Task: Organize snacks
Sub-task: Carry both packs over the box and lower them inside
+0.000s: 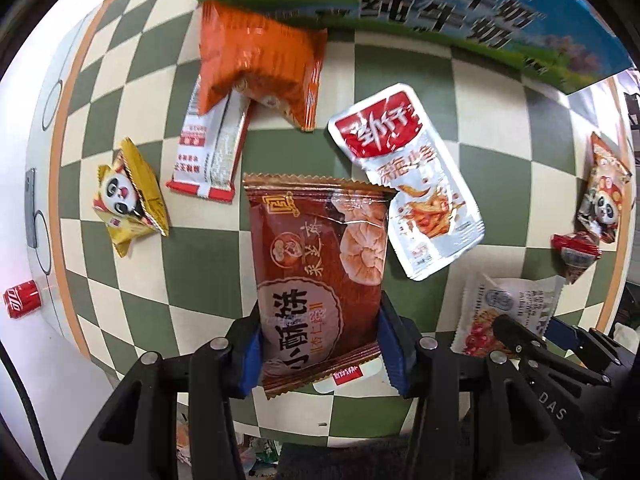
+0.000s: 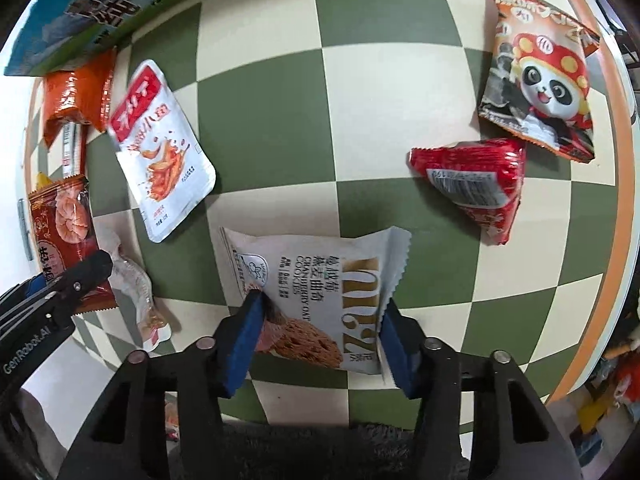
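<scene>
Behind left gripper (image 1: pixel 320 344), clear wrapper (image 2: pixel 132 284) half hidden

"CRANBERRY OAT COOKIES" is printed on the white cookie packet (image 2: pixel 320 300). "GenRobot.AI" is read on the left gripper (image 2: pixel 52 312) — and the letters "DAS" are seen on the right gripper (image 1: pixel 560 344).

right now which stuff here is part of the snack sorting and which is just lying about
Job:
brown pastry packet in left gripper
cranberry cookie packet in right gripper
white fish snack pouch
orange packet
milk carton box

Lying about:
cola can
</scene>
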A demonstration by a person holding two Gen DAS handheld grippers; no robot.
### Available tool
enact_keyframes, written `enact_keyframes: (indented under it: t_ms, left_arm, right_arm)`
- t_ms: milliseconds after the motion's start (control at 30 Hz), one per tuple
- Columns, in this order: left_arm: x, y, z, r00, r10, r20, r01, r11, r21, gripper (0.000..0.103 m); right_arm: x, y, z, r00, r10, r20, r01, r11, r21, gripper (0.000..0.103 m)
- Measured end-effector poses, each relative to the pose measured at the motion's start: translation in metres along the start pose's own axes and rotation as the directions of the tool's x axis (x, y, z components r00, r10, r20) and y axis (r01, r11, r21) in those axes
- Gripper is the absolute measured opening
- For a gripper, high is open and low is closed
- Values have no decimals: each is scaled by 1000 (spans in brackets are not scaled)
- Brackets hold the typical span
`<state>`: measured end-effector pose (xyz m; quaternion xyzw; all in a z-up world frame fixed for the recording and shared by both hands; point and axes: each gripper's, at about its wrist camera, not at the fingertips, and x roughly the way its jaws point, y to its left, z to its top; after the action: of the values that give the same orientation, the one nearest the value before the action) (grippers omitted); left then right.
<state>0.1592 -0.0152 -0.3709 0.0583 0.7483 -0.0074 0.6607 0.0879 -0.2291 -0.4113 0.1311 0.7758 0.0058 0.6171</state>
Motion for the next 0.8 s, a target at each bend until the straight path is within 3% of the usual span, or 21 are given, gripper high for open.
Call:
enact_keyframes:
  t_ms: [167, 333, 400, 500, 567, 667, 800]
  left_arm:
    - [-7, -2, -1, 1000, 20, 23, -21, 1000, 20, 46]
    - [11, 0, 2, 999, 32, -8, -32, 999, 7, 46]
    - [16, 2, 2, 999, 40, -14, -40, 999, 7, 46]
    - [23, 10, 0, 999, 47, -14, -47, 999, 3, 46]
    - [21, 2, 2, 999, 42, -13, -42, 999, -7, 46]
    - [17, 4, 1, 999, 34, -3, -34, 999, -13, 46]
    - [7, 4, -5, 999, 29, 25, -29, 1000, -10, 46]
  right_arm:
    - [-14, 0, 4, 1000, 25, 9, -25, 1000, 9, 52]
    - [0, -4, 21, 998, 27, -52, -24, 999, 41, 76]
    - [8, 4, 25, 997, -27, -68, 27, 1000, 6, 85]
    - [9, 16, 21, 996, -85, -30, 85, 996, 2, 83]
    - [6, 21, 19, 993, -115, 14, 115, 993, -11, 77]
    - [-1, 32, 13, 994, -99, 34, 100, 995, -29, 76]
    - [-10, 18, 4, 996, -78, 47, 78, 997, -9, 75]
